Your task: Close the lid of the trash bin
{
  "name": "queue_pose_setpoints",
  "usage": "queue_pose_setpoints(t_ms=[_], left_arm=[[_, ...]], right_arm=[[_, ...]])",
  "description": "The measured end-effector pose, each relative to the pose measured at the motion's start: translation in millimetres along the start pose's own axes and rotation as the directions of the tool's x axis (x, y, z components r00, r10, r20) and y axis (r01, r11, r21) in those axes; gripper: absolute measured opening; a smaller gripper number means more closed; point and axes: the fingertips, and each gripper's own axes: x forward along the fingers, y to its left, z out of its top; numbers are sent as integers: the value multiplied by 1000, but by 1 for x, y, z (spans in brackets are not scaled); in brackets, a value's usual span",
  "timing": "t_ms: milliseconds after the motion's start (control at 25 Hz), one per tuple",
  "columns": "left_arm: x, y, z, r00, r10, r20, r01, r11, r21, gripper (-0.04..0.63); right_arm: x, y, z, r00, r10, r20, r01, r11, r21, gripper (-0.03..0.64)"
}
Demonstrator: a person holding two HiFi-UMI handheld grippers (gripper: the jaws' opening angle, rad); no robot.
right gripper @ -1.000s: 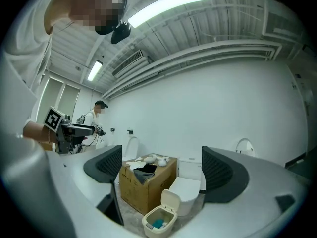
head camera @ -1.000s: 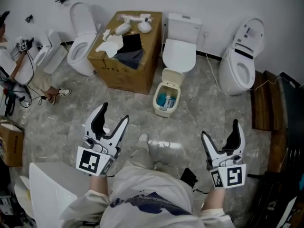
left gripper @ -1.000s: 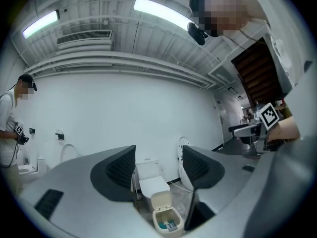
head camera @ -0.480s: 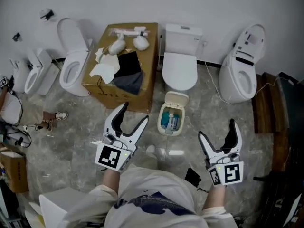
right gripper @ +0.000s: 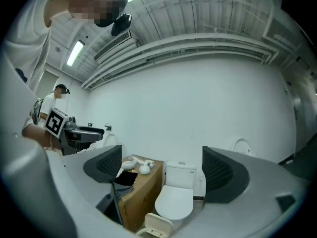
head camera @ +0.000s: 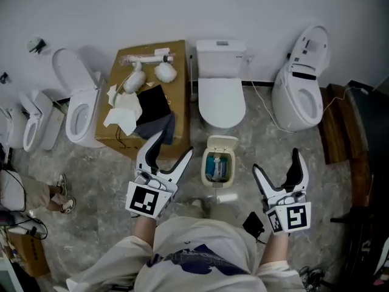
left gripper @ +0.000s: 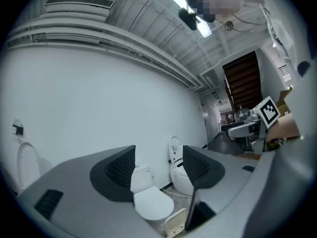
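You've stepped in: the trash bin (head camera: 217, 168), which sat farther ahead a second ago, now stands on the floor between your left claw (head camera: 174, 143) and right claw (head camera: 276, 162), just in front of the white toilet (head camera: 222, 99). Both claws gape wide, holding nothing. Its lid (head camera: 222, 143) is up, so pushing it down likely comes next.

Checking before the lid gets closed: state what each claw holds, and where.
Nothing. The left claw and right claw are both open and empty, either side of the open trash bin.
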Motion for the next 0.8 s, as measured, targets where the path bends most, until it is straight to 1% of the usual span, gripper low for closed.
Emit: queue_pose_setpoints(t_ms=[40, 120, 240, 320, 440, 560, 640, 720, 800], left_arm=[[6, 2, -1, 1000, -2, -3, 2, 1000, 8, 279], [17, 3, -6, 1000, 0, -15, 0, 1000, -7, 279], [35, 2, -14, 999, 3, -36, -4, 1000, -26, 279], [47, 0, -19, 999, 4, -42, -6, 999, -36, 279], [64, -3, -29, 998, 7, -55, -9, 999, -46, 279], [79, -4, -42, 998, 12, -65, -15, 999, -49, 279], [90, -3, -54, 997, 27, -73, -29, 999, -35, 279], [98, 1, -64, 996, 49, -81, -52, 998, -34, 282], [104, 5, -72, 994, 64, -90, -68, 997, -46, 285]], right_arm=[[5, -4, -1, 1000, 6, -6, -6, 1000, -3, 499], [18, -10, -6, 999, 39, -29, -40, 999, -20, 499], [40, -18, -23, 988, 121, -100, -128, 990, -63, 503], [57, -21, -38, 972, 176, -157, -192, 977, -91, 503], [82, -25, -67, 939, 247, -241, -280, 953, -115, 508], [108, -27, -104, 896, 308, -318, -357, 928, -107, 508], [124, -22, -131, 857, 367, -363, -421, 904, -80, 512], [137, -14, -161, 804, 430, -410, -487, 872, -42, 522], [149, -5, -192, 744, 476, -469, -548, 836, -20, 528]])
